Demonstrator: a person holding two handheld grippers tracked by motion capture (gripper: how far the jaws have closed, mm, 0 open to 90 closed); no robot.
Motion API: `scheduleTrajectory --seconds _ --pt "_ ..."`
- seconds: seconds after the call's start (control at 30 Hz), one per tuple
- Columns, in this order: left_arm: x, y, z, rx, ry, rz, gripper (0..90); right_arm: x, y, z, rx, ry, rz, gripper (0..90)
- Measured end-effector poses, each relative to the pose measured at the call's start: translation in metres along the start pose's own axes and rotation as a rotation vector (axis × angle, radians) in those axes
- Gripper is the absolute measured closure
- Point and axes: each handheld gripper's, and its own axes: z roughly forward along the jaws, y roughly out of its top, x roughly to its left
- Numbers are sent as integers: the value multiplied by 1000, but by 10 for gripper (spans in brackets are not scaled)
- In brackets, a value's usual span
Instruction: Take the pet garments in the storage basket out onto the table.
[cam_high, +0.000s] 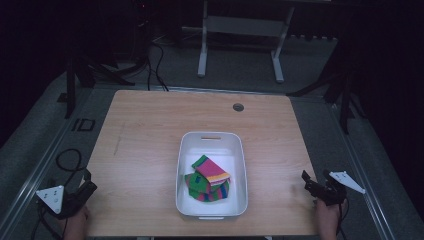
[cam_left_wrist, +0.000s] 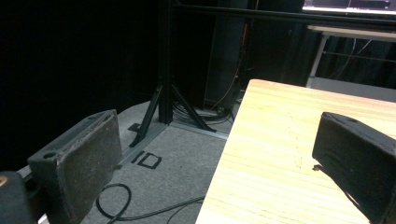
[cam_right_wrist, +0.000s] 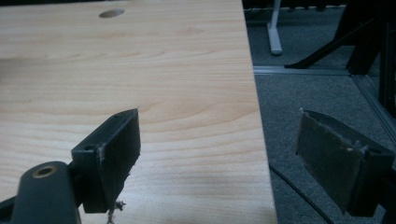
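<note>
Hands are cut off by the bottom edge of the high view, so little more than a knuckle shows behind each gripper. The left gripper (cam_high: 86, 184) sits at the bench's near left corner, jaws wide apart with nothing between them; in its own view (cam_left_wrist: 219, 158) one jaw hangs over the carpet (cam_left_wrist: 177, 154) and the other over the bench (cam_left_wrist: 280, 154), the edge running between them. The right gripper (cam_high: 309, 183) sits at the near right corner, jaws likewise spread and empty; in its own view (cam_right_wrist: 219, 154) the bench (cam_right_wrist: 140, 84) edge again passes between the jaws, with frayed bits hanging from one pad.

Between the two grippers, well apart from both, a white bin (cam_high: 243, 165) stands on the bench (cam_high: 145, 130), its long axis running away from the person. Inside, toward its near end, lies a small heap of striped cloths (cam_high: 209, 179), pink, green and blue; how many there are is hard to tell, and their folds are too small to read. The top one lies slantwise, its long side running from far left to near right.

A round hole (cam_high: 238, 107) marks the bench's far side.
</note>
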Motion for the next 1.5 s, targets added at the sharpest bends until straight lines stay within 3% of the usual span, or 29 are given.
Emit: scheduleTrajectory --seconds 0.1,0.23,0.3,0.47,0.53,0.67,0.7,0.73,0.83,0.87,0.97,1.13,1.3,1.5 --pt "1 0 0 2 -8 -3 19 -2 2 4 65 70 -14 147" --pt "1 0 0 5 -12 -5 19 -6 4 8 139 206 -35 152" --pt "1 0 0 5 -12 -3 19 -6 6 8 174 250 -88 164" --pt "1 0 0 3 -14 -1 19 -6 6 9 220 306 -142 171" --pt "1 0 0 5 -16 -2 19 -5 6 9 235 334 -188 171" --pt "1 0 0 5 -19 -3 19 0 7 8 268 428 -275 169" --pt "1 0 0 5 -20 -3 19 4 8 7 285 475 -311 168" --pt "2 0 0 6 -21 -4 19 4 8 7 285 475 -311 168" --pt "2 0 0 6 -23 -3 19 11 10 7 303 543 -343 156" --pt "2 0 0 6 -23 -2 19 16 10 8 331 562 -353 144" --pt "1 0 0 4 -25 -2 19 19 11 8 355 585 -355 139" --pt "2 0 0 7 -30 0 19 33 15 7 400 663 -374 137" --pt "2 0 0 6 -32 1 19 42 19 6 402 657 -414 145" --pt "2 0 0 6 -34 2 19 54 29 5 415 718 -408 145"
